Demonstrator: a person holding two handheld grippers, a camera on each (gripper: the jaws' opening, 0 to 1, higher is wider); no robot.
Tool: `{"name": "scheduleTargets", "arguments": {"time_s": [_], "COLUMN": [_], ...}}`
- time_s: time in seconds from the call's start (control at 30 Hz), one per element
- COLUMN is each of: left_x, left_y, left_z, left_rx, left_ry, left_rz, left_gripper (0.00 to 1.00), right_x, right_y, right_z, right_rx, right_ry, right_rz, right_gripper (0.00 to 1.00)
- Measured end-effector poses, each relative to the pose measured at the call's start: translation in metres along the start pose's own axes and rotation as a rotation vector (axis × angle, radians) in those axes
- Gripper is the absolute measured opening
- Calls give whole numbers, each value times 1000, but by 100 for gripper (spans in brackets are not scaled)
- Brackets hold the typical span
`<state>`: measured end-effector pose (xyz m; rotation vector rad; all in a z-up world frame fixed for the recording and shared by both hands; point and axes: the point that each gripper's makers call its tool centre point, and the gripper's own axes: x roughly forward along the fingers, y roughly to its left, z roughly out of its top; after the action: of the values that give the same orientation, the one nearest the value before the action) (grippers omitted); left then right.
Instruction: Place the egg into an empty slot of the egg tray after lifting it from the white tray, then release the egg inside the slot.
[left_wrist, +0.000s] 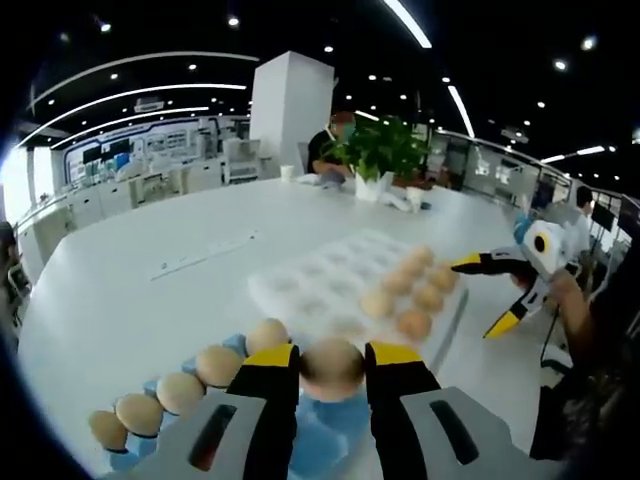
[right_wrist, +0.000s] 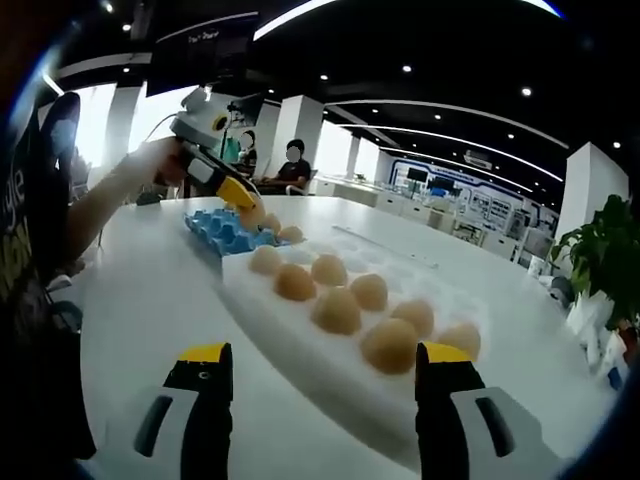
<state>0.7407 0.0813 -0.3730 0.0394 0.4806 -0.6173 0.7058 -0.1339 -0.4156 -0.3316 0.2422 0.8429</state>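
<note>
— What is the place?
— A bright office hall with a large white counter (left_wrist: 150, 300).
— Where is the egg?
— The egg (left_wrist: 331, 366) is clenched in the left gripper (left_wrist: 331, 372), over the blue egg tray (left_wrist: 320, 440), near its row of eggs (left_wrist: 180, 390).
— And the other side?
— The right gripper (right_wrist: 325, 375) is released, jaws wide apart, before the white tray (right_wrist: 300, 345) holding eggs (right_wrist: 337, 310).
</note>
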Motion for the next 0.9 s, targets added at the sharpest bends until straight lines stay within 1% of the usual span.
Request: {"name": "scheduleTargets", "arguments": {"time_s": [0.17,0.37,0.6,0.77,0.9], "left_x": [-6,-13,-27,-40,-45], "left_y": [8,18,29,36,42], "left_z": [-5,-7,-11,-20,-23], "left_rx": [-1,-23,-39,-52,-71], "left_ry": [-1,-22,-37,-43,-50], "left_rz": [20,41,74,109,130], "left_gripper": [26,26,25,25,25], "right_x": [1,4,5,5,5], "right_y": [1,2,6,6,8], "right_z": [2,3,4,3,3], "right_rx": [-5,-15,-16,-20,-22], "right_ry": [-2,2,6,8,9], "right_rz": [1,2,-2,-9,-9], "right_gripper": [78,78,79,80,80]}}
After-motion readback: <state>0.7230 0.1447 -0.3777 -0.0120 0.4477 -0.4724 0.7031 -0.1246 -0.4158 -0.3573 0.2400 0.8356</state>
